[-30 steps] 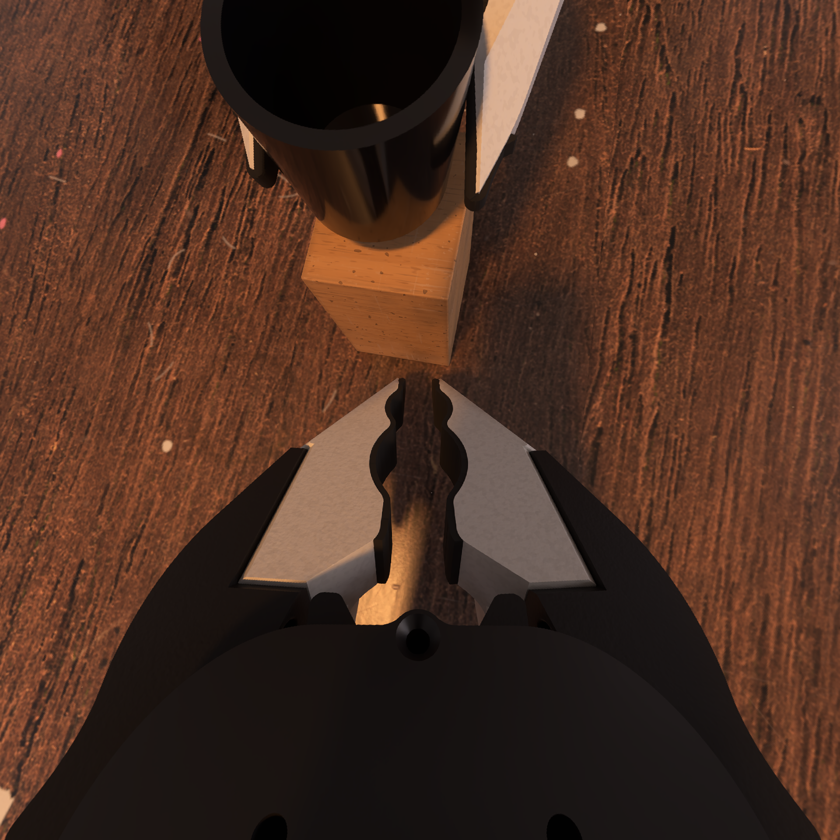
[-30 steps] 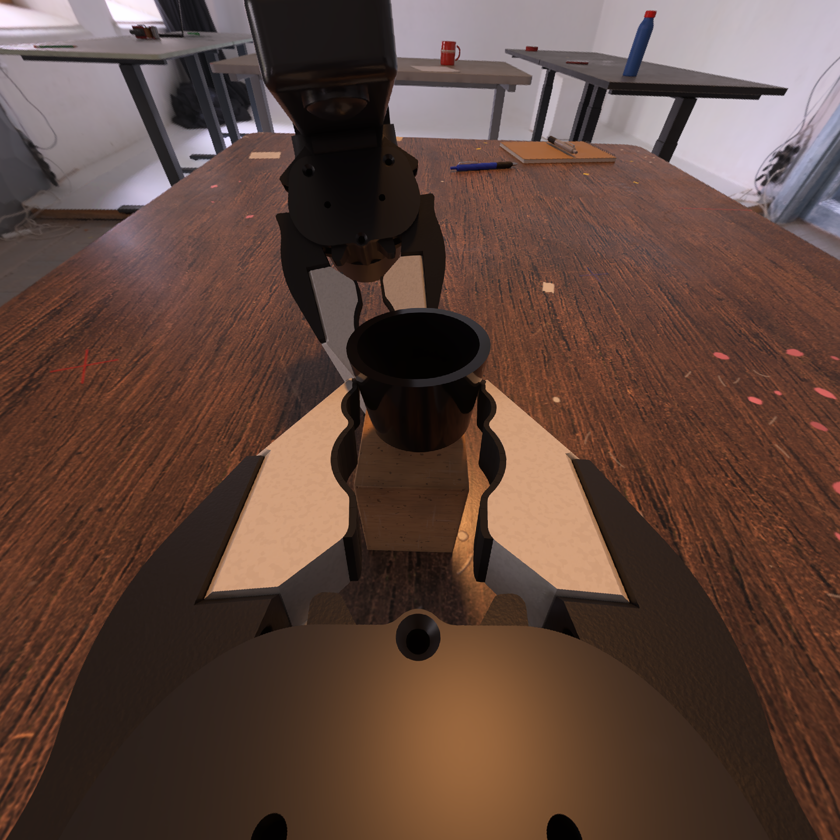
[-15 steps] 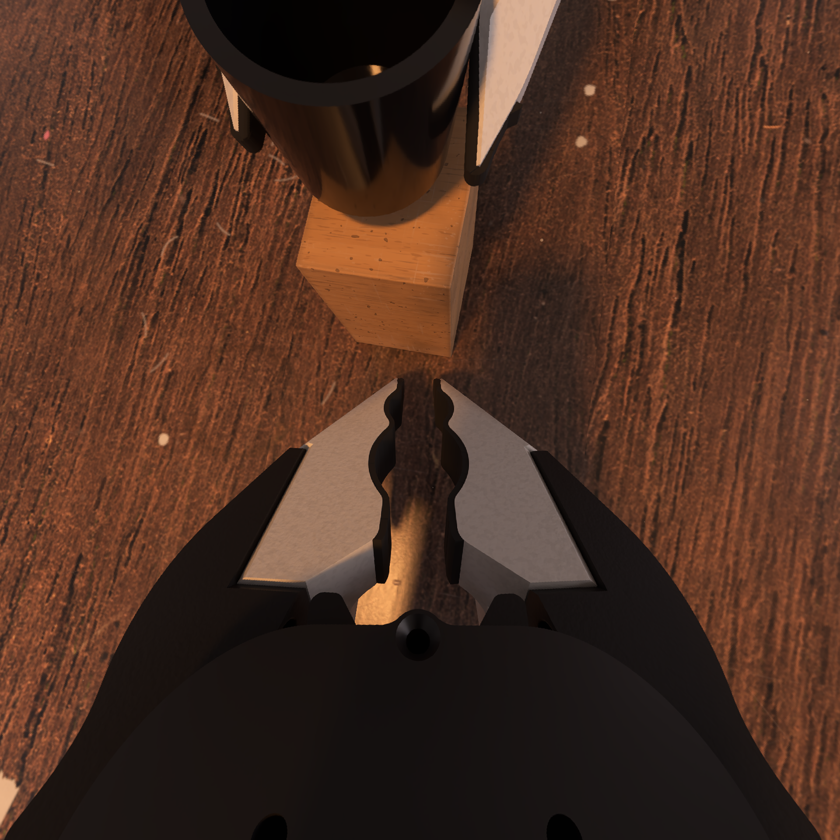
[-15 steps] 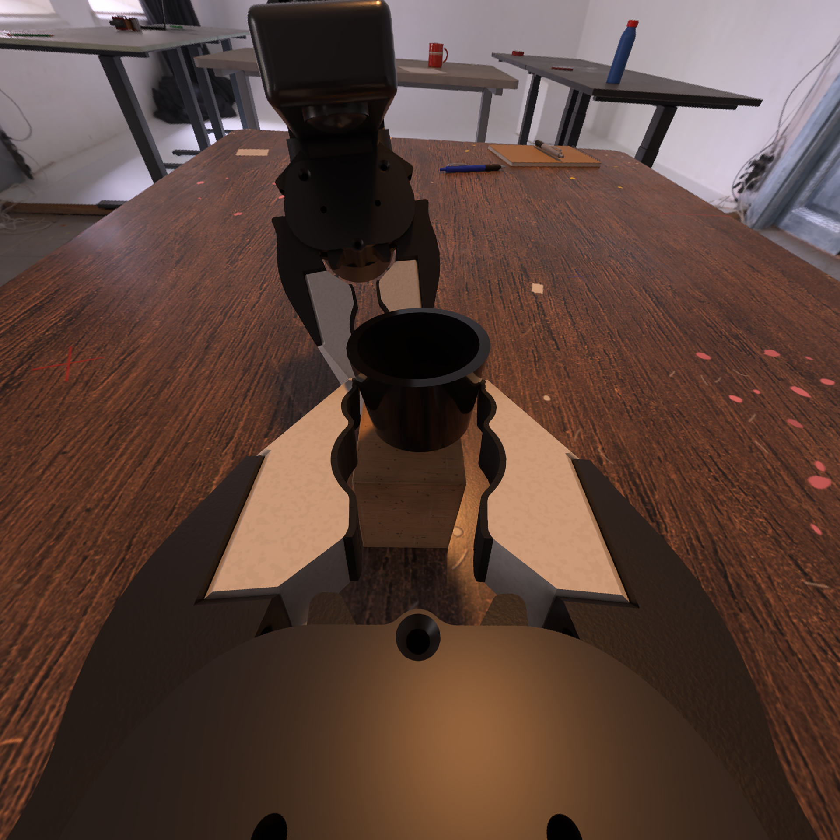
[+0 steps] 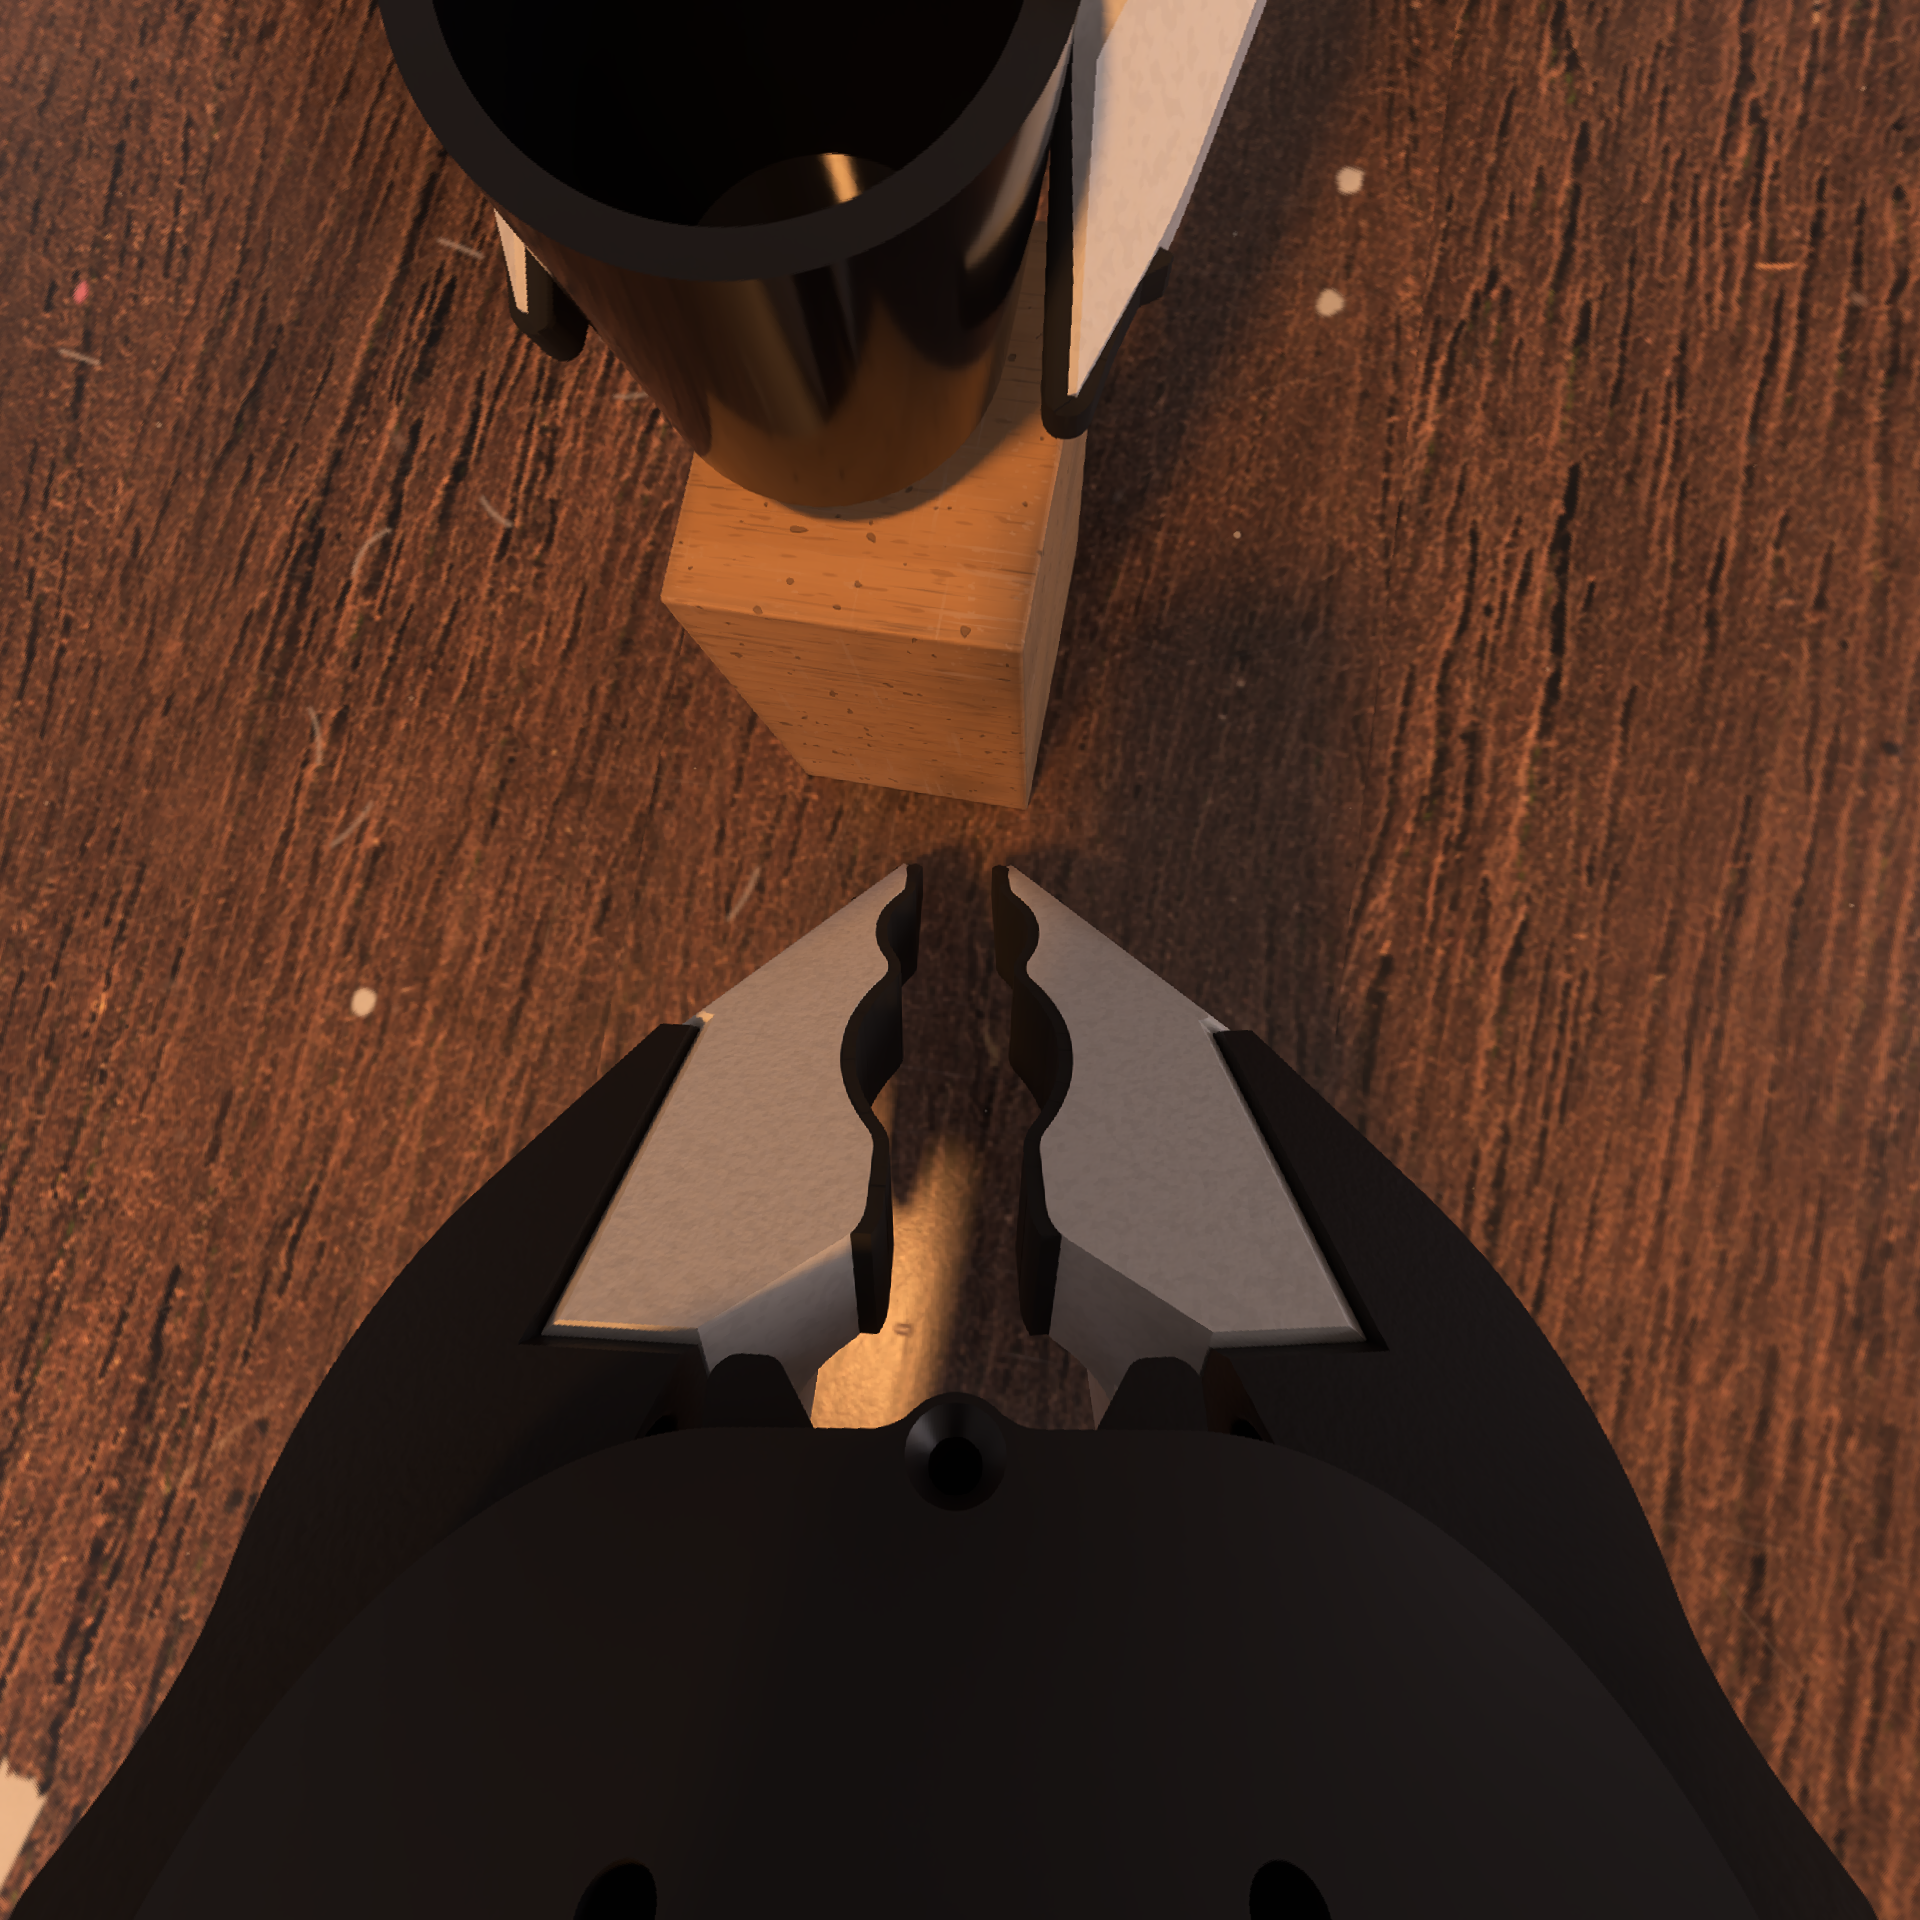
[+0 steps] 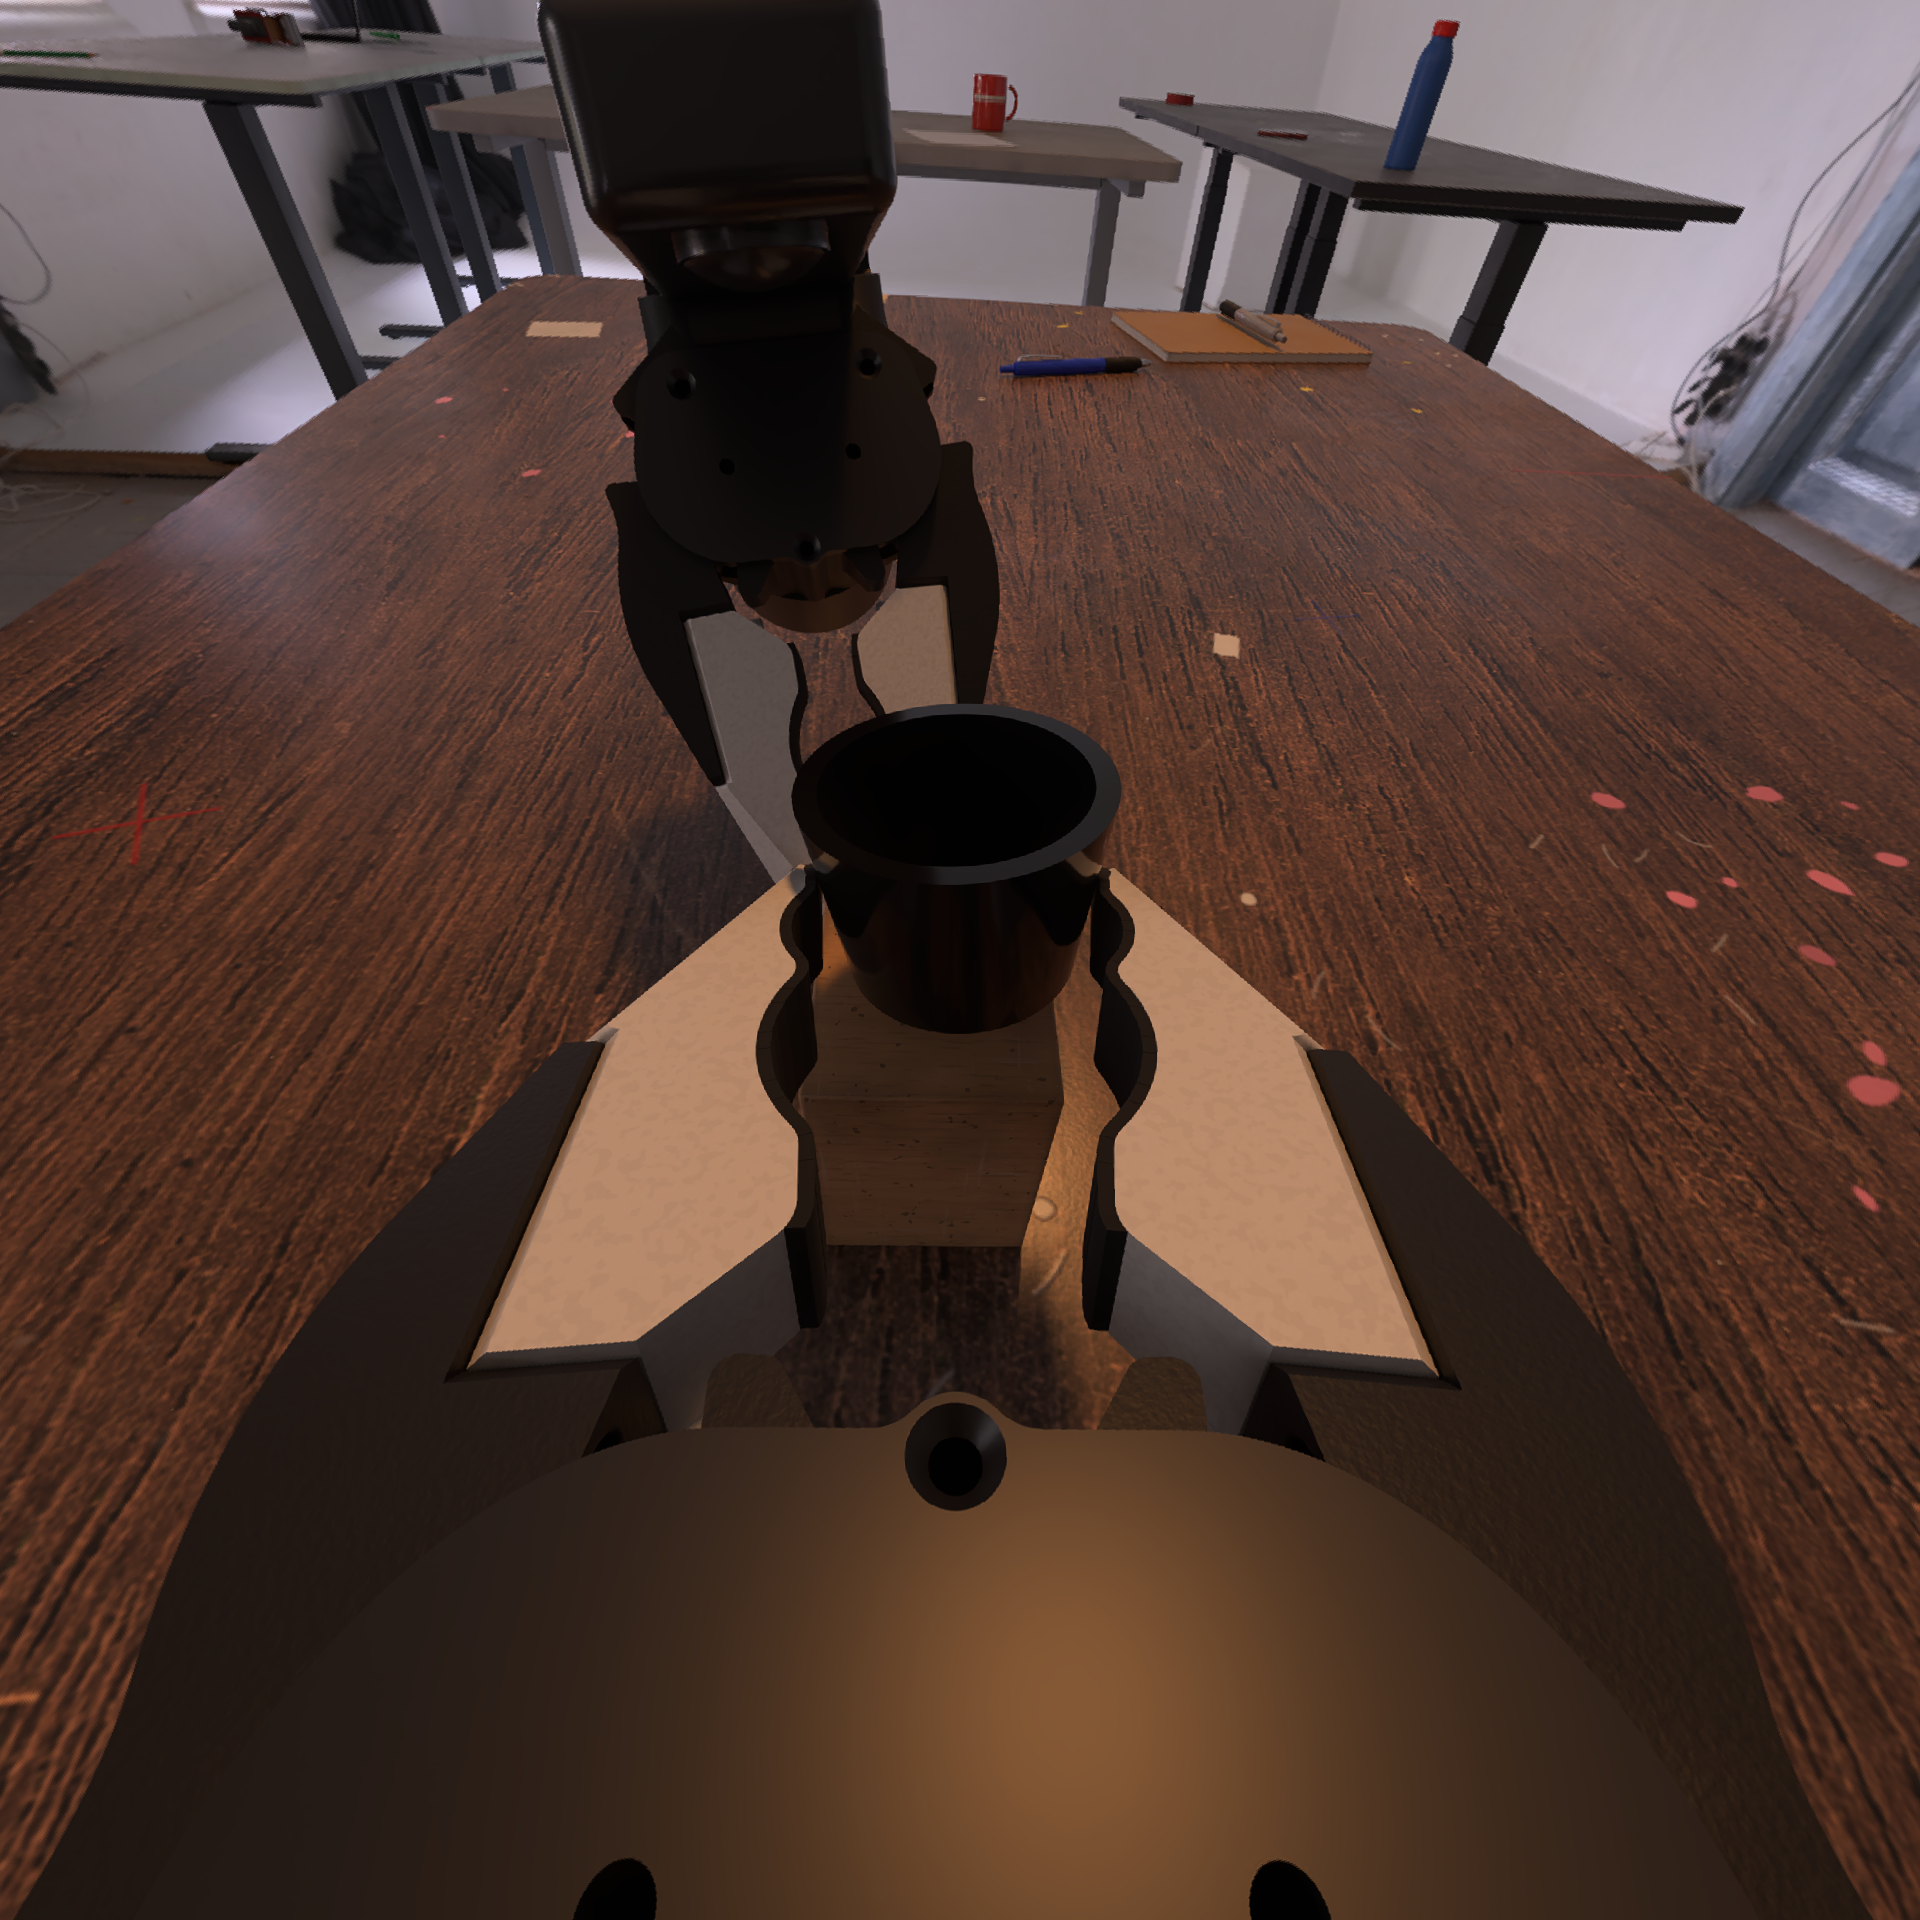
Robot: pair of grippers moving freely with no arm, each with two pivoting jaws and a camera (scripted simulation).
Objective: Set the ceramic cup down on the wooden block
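Desks (image 6: 1434, 177) ring the dark wooden table (image 6: 1455, 727); right tool (image 6: 954, 894) clamps the cup (image 6: 954, 883), left tool (image 5: 956, 883) nearly closed, empty

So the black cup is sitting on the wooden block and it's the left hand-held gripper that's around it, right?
Not quite: the right hand-held gripper is the one around the black cup, which sits on the wooden block. The right wrist view shows this; the left hand-held gripper hangs nearly closed and empty, short of the block.
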